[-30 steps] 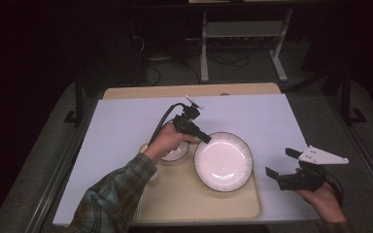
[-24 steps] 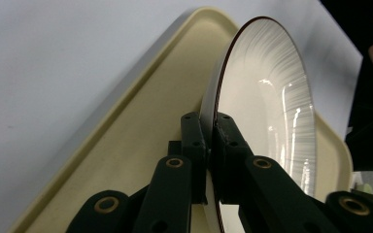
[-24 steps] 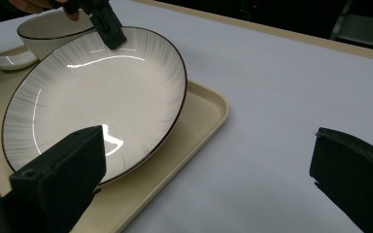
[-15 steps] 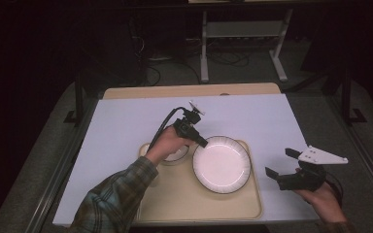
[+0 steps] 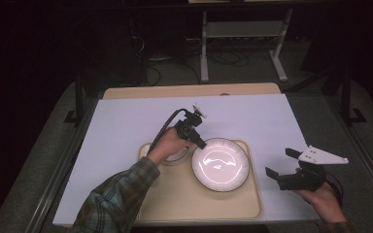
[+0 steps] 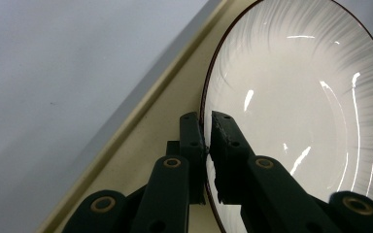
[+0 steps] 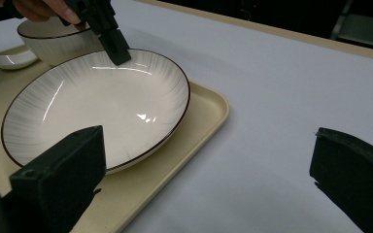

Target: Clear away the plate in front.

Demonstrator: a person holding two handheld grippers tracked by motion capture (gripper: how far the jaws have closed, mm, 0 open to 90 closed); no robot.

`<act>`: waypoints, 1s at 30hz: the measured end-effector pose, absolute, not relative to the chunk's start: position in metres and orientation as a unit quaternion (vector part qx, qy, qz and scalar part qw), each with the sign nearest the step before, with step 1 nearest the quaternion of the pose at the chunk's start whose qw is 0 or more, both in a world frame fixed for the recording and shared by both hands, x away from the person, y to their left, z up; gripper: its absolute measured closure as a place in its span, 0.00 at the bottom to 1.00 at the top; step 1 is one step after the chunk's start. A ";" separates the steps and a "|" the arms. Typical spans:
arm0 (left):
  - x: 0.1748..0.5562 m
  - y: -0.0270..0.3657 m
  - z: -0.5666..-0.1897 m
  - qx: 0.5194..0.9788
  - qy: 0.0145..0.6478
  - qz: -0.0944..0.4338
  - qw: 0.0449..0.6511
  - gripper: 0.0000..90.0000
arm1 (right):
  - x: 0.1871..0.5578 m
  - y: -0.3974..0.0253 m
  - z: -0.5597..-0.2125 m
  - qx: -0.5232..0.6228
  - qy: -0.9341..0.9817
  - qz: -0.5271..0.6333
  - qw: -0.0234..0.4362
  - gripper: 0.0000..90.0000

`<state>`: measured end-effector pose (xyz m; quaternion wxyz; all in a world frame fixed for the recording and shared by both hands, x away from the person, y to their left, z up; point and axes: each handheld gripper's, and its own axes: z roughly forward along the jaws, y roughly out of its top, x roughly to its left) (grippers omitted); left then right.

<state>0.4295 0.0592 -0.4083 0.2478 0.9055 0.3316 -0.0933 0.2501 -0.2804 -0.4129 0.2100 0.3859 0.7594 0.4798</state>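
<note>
- The left gripper [image 5: 201,144] is clenching the rim of the white plate [image 5: 220,164] at the plate's ten o'clock edge; in the left gripper view its jaws are pinching the dark-lined rim, one jaw inside and one outside.
- The plate [image 6: 296,111] is sitting in the beige tray [image 5: 175,204], toward the tray's two o'clock part, and I cannot tell whether it is lifting off the tray floor.
- A small white bowl [image 5: 177,154] is lying at the plate's nine o'clock, partly under the person's left hand [image 5: 167,145].
- The right gripper [image 5: 280,167] is hovering released at the tray's three o'clock, over the pale worktop [image 5: 126,121], its jaws standing wide apart and holding nothing.
- In the right gripper view the plate [image 7: 97,107] is showing beyond the near jaw, with the bowl [image 7: 53,41] behind it.
</note>
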 end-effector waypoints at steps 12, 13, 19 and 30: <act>0.428 0.059 -0.406 0.910 0.324 -0.069 0.249 0.89 | 0.249 -0.280 -0.413 0.384 0.760 0.480 0.211 0.00; 0.428 0.058 -0.406 0.912 0.321 -0.065 0.248 0.87 | 0.249 -0.280 -0.413 0.385 0.760 0.480 0.210 0.00; 0.426 0.059 -0.398 0.908 0.318 -0.054 0.268 0.82 | 0.248 -0.281 -0.413 0.387 0.759 0.480 0.211 0.00; 0.416 0.063 -0.377 0.902 0.288 -0.003 0.321 0.47 | 0.251 -0.279 -0.413 0.382 0.761 0.481 0.209 0.00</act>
